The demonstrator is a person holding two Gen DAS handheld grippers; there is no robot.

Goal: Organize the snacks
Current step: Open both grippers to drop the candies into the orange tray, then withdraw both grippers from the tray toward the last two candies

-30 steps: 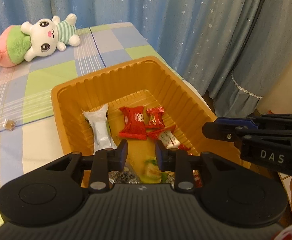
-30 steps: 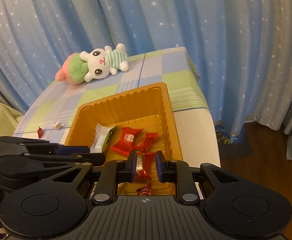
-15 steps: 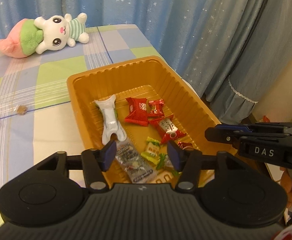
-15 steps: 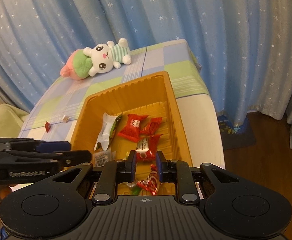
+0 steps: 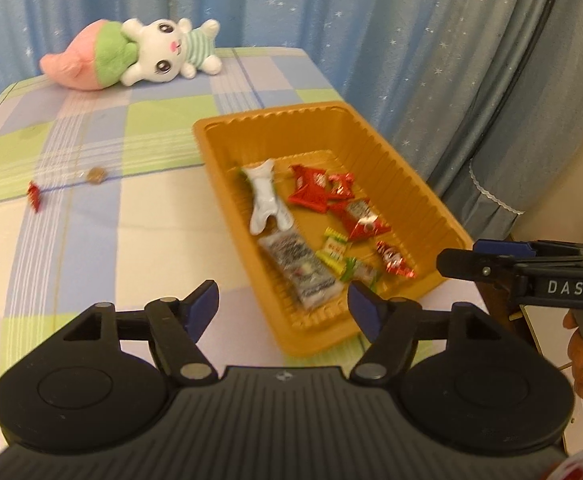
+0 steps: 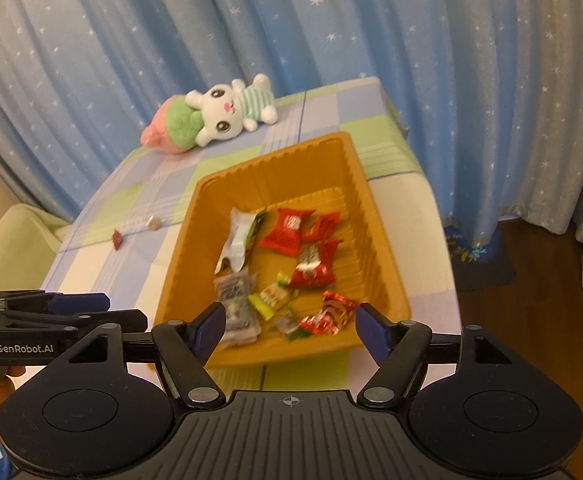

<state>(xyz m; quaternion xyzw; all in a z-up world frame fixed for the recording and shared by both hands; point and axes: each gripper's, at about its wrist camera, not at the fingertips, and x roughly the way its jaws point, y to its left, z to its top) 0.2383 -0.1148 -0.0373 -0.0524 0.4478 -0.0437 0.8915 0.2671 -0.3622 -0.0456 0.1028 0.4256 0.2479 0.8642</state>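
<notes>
An orange plastic tray [image 5: 411, 184] [image 6: 375, 232] sits on the checked tablecloth and holds several wrapped snacks: a white pouch [image 5: 265, 200], red packets [image 5: 309, 194], a grey packet [image 5: 303, 270] and small green and red candies. My left gripper [image 5: 283, 306] is open and empty, above the tray's near edge. My right gripper [image 6: 290, 326] is open and empty, also above the near edge. Two small snacks lie loose on the cloth left of the tray: a red candy [image 5: 33, 196] [image 6: 116, 238] and a brown one [image 5: 96, 175] [image 6: 153, 222].
A plush rabbit with a pink and green body [image 5: 139, 54] [image 6: 211, 118] lies at the far side of the table. Blue star curtains hang behind. The table's right edge drops to a wooden floor [image 6: 531, 320]. A pale chair [image 6: 7, 248] stands at the left.
Both grippers have drawn back and up from the tray and opened wide. The right gripper went from nearly shut to open. More of the table and the loose candies now show.
</notes>
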